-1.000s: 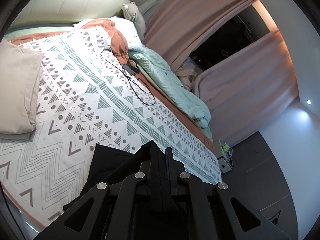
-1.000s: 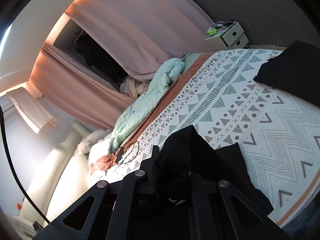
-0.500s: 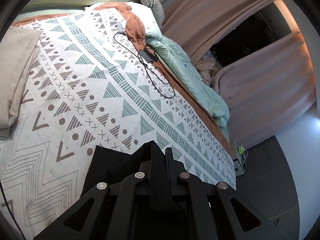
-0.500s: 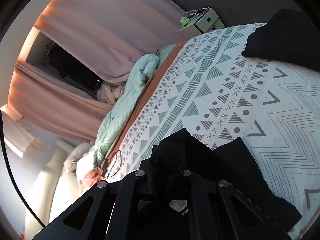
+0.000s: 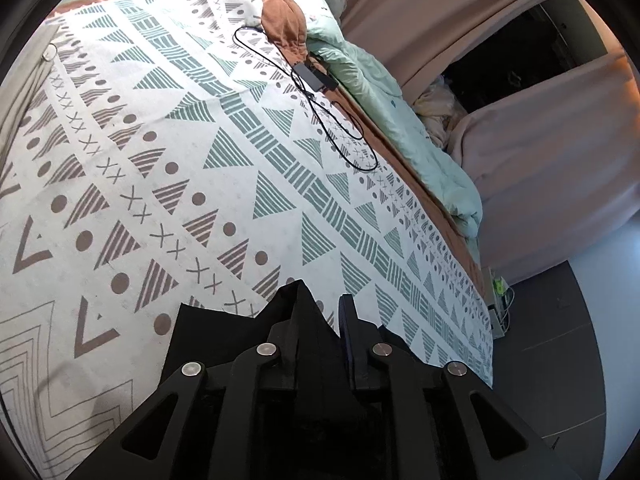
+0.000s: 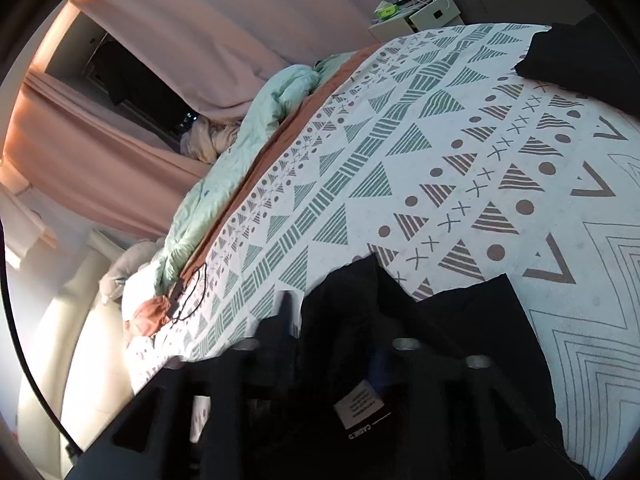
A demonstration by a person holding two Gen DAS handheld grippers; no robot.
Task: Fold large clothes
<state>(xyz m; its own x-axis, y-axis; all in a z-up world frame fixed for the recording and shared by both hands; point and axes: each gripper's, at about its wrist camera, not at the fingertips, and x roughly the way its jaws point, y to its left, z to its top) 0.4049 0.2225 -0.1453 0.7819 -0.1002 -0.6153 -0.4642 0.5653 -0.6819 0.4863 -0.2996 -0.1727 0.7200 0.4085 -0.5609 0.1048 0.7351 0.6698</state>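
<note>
A black garment (image 5: 208,340) lies on the patterned bedspread (image 5: 200,140). In the left wrist view my left gripper (image 5: 320,312) has its fingers slightly parted, with the garment's peaked fold still draped between them. In the right wrist view my right gripper (image 6: 332,312) is blurred; black cloth (image 6: 460,328) with a white label (image 6: 360,406) fills the gap between its fingers. The garment's other end (image 6: 572,56) shows at the upper right of that view.
A black cable with an adapter (image 5: 316,80) lies on the bedspread near a mint duvet (image 5: 400,120) and an orange cloth (image 5: 284,20). A beige pillow (image 5: 16,92) sits left. Pink curtains (image 5: 540,140) and a nightstand (image 6: 420,12) stand beyond the bed.
Both grippers have dropped lower and closer to the bedspread with the black garment. The left gripper's fingers have parted a little; the right gripper is moving and blurred.
</note>
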